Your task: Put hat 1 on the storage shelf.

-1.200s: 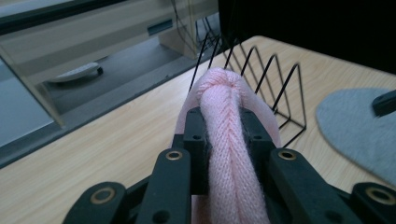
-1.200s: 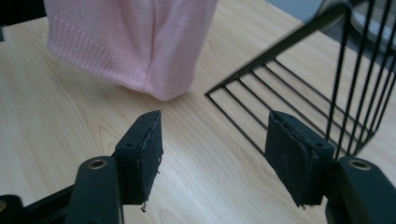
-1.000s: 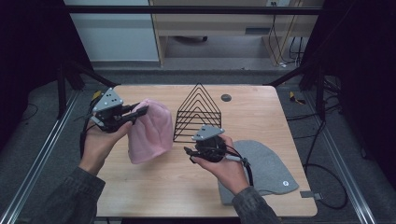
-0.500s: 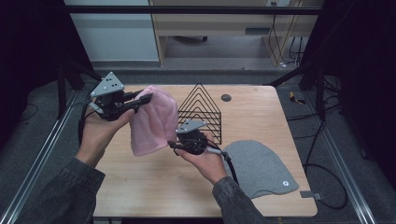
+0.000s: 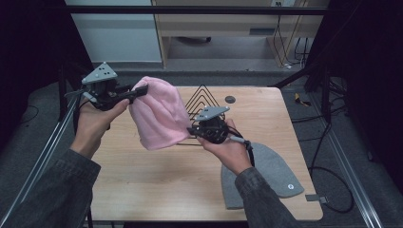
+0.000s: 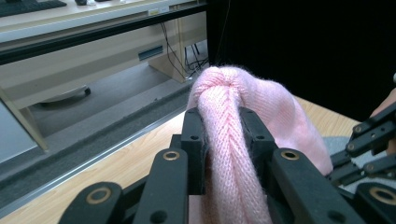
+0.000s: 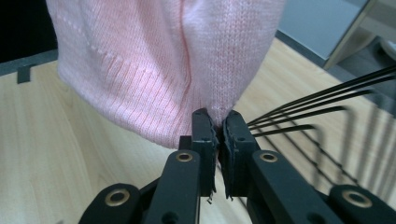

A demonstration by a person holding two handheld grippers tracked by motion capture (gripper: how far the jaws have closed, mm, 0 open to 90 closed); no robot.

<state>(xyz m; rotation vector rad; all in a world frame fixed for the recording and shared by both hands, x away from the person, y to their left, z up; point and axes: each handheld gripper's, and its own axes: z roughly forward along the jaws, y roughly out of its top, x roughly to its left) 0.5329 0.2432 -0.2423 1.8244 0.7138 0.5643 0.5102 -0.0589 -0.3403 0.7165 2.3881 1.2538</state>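
A pink knit hat (image 5: pixel 159 116) hangs above the wooden table (image 5: pixel 157 185). My left gripper (image 5: pixel 142 90) is shut on a bunched fold at the hat's top; in the left gripper view its jaws (image 6: pixel 223 121) squeeze the pink hat (image 6: pixel 280 107) from both sides. My right gripper (image 5: pixel 190 130) pinches the hat's lower right edge. Its jaws have just been closing, and in the right gripper view the gripper (image 7: pixel 219 123) clamps the hem of the pink hat (image 7: pixel 163 60). A grey hat (image 5: pixel 271 175) lies flat on the table under the right forearm.
A black wire rack (image 5: pixel 202 99) stands on the table just behind the pink hat, close to the right gripper; its wires (image 7: pixel 317 112) run to the right of the jaws. A small dark disc (image 5: pixel 230 99) lies near the table's far edge.
The left hand lifted the pink hat off the table. The right gripper moved left from beside the grey hat to the pink hat's lower edge and shut on it.
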